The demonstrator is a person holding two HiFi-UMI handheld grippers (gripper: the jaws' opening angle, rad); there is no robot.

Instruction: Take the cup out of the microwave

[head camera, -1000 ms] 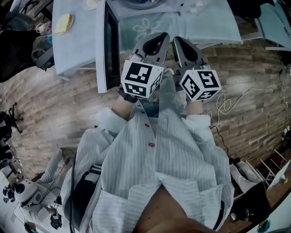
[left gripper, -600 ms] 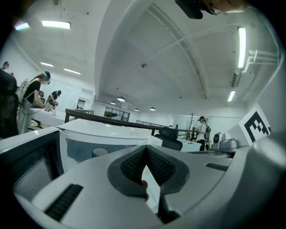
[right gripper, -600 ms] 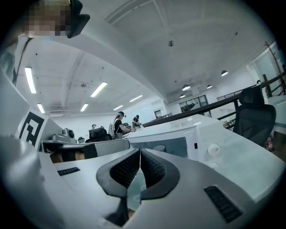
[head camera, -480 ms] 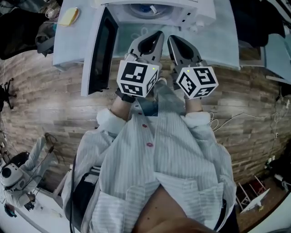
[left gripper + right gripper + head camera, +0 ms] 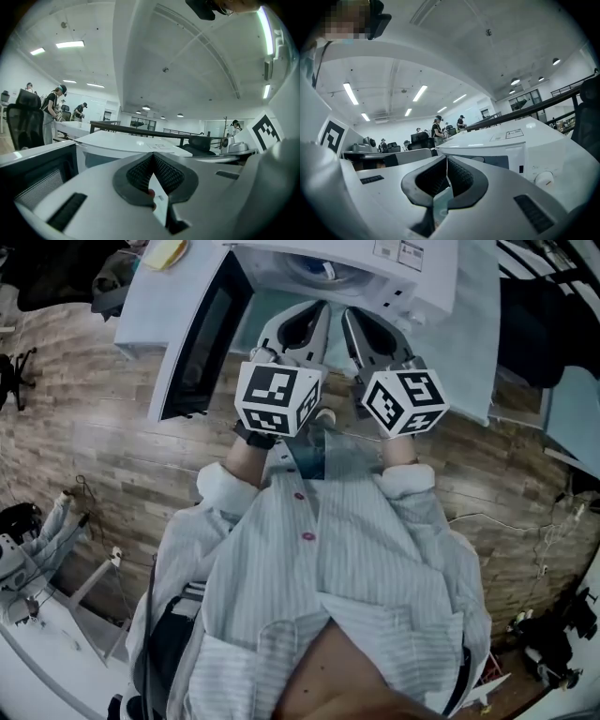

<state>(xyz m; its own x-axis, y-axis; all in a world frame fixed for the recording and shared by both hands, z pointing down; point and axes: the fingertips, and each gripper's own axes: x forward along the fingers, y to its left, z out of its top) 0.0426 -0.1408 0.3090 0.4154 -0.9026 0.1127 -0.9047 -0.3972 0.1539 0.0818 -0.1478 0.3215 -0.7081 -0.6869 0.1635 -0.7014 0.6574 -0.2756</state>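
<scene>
While the person holds both tools side by side at the upper middle of the head view, the left gripper [image 5: 322,307] and the right gripper [image 5: 348,315] point toward the boxy white microwave [image 5: 412,268] along the top edge. Each gripper view shows its ribbed dark pads pressed together at the tips, with nothing caught between them. The microwave's dark-windowed door [image 5: 192,343] hangs wide open toward the upper left. Inside the open cavity, just above the jaw tips, the cup [image 5: 324,270] shows only as a small pale shape, too small to make out well. The microwave stands on a pale blue table [image 5: 469,352] above a wood-plank floor [image 5: 103,456].
</scene>
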